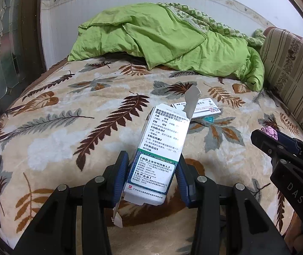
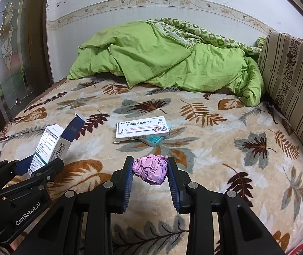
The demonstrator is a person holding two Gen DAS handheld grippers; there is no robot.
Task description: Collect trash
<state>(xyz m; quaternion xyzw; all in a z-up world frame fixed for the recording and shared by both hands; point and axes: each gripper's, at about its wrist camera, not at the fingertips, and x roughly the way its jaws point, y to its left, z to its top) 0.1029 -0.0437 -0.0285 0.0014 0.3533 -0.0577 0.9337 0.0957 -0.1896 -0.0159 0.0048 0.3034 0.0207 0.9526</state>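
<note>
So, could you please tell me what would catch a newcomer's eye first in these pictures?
Probably the bright green quilt, heaped at the far end of the bed against the wall. Next, the two held items: the left gripper clamps an opened white medicine box, and the right gripper holds a crumpled pink foil ball above the leaf-patterned blanket. Between them, farther back, a flat pill box lies on that blanket.
</note>
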